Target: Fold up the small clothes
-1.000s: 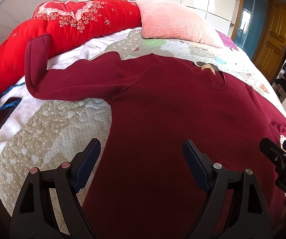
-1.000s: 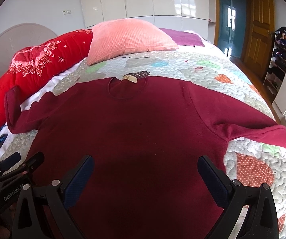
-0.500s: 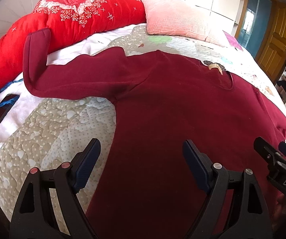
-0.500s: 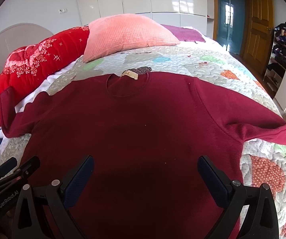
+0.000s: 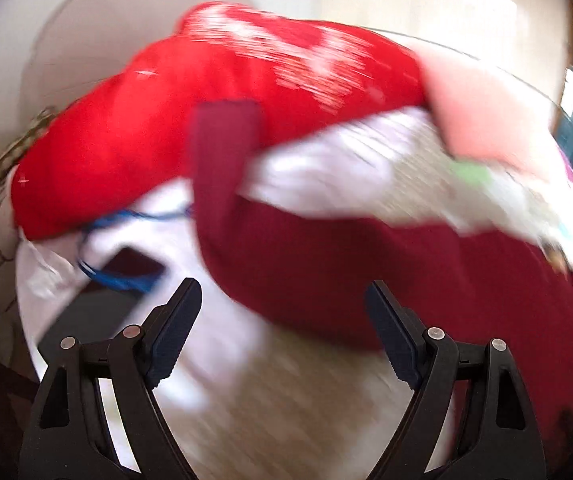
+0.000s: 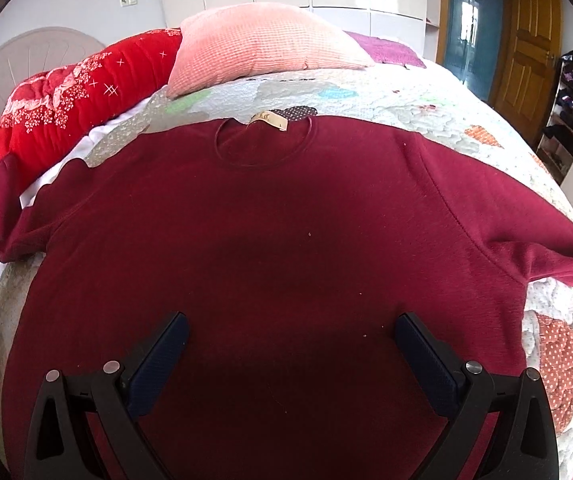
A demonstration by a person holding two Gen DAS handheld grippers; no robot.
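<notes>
Swung left since earlier frame: left gripper (image 5: 278, 308), now aimed at left sleeve (image 5: 306, 248) of maroon sweater (image 6: 270, 248); view motion-blurred.

Sweater: flat, face up on quilted bed (image 6: 426, 100), neckline (image 6: 262, 144) toward pink pillow (image 6: 262, 44), left cuff (image 5: 222, 140) propped upright against red duvet (image 5: 134, 152), right sleeve trailing off bed edge. Best handling, as judged: pinch sleeve near cuff, carry across chest, avoid blue cable (image 5: 114, 276) alongside. Left jaws wide, empty, above sleeve. Right gripper (image 6: 290, 344) low over hem, jaws wide, holding nothing.
</notes>
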